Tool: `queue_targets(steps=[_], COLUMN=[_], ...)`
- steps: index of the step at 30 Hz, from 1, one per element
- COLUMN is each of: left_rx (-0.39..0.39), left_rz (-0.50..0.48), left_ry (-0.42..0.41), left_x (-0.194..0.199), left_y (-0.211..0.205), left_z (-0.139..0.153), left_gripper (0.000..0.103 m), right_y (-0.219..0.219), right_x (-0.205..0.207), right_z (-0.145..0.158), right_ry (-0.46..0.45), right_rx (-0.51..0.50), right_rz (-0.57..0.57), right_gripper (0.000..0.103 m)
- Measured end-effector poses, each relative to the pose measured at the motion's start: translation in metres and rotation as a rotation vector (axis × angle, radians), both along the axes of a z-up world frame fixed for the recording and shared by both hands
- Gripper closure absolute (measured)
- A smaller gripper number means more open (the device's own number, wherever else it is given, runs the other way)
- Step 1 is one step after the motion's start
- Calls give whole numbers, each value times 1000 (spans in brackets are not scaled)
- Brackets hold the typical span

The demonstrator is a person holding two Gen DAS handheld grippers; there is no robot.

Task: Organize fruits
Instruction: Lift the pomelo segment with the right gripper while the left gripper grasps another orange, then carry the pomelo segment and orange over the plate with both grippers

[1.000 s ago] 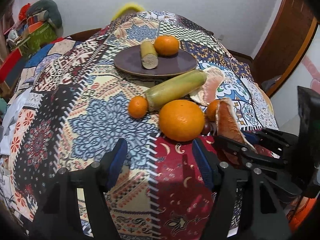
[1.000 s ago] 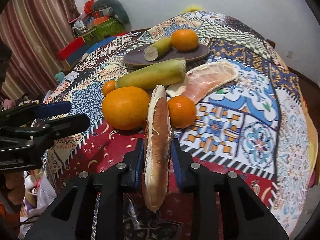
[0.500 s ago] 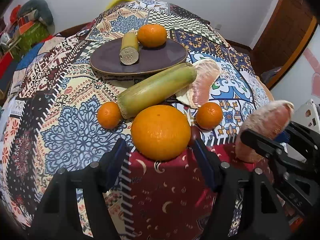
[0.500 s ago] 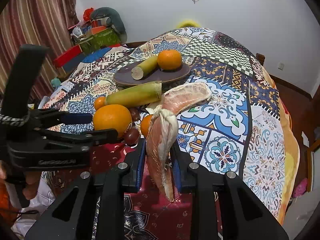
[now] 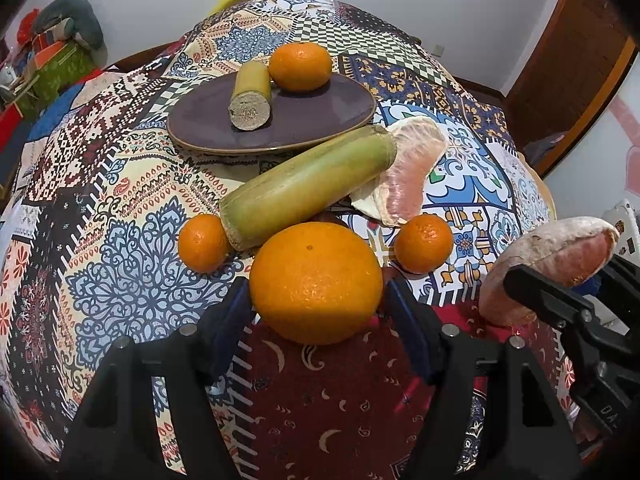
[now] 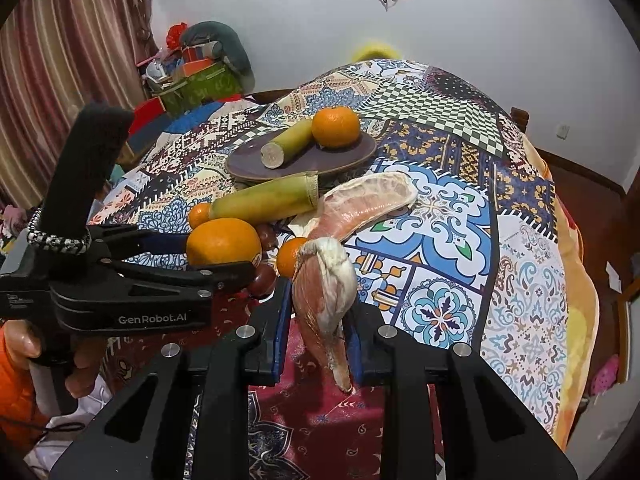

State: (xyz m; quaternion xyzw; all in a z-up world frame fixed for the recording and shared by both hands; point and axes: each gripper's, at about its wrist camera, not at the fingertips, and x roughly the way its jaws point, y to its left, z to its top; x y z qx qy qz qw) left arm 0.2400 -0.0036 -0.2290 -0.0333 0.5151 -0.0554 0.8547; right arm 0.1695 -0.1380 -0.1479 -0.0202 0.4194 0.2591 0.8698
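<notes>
Both my wrist views bright, evenly lit indoor light, colours saturated. Soft shadow under big orange (image 5: 316, 282) on table (image 5: 120, 208), faint sheen on its skin; no harsh glare. Heavy fisheye bulge: table edges curve away, black vignette in corners. Centre sharp; my gripper bodies at bottom edge dark, detail lost. No motion blur.

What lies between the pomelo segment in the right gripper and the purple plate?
The long sugarcane piece and the other pomelo segment lie on the cloth between the held pomelo segment and the purple plate; a lifted carry clears both.
</notes>
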Motion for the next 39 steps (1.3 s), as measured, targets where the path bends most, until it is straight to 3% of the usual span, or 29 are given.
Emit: queue_targets(steps=[10,23,39], left_rx=[-20,-29,-2], left_rz=[13,60,102], left_ry=[-35,-164,-236], left_x=[-14,-24,8], left_y=[11,42,70], left_z=[12,62,80], left_gripper=[39,39,39], right_y=[0,9,27], right_x=[2,16,57], right_z=[8,27,52], right_ry=[-26,-76,-164], right_rx=[-1,14,41], right_rz=[2,13,17], right_gripper=[81,82,82])
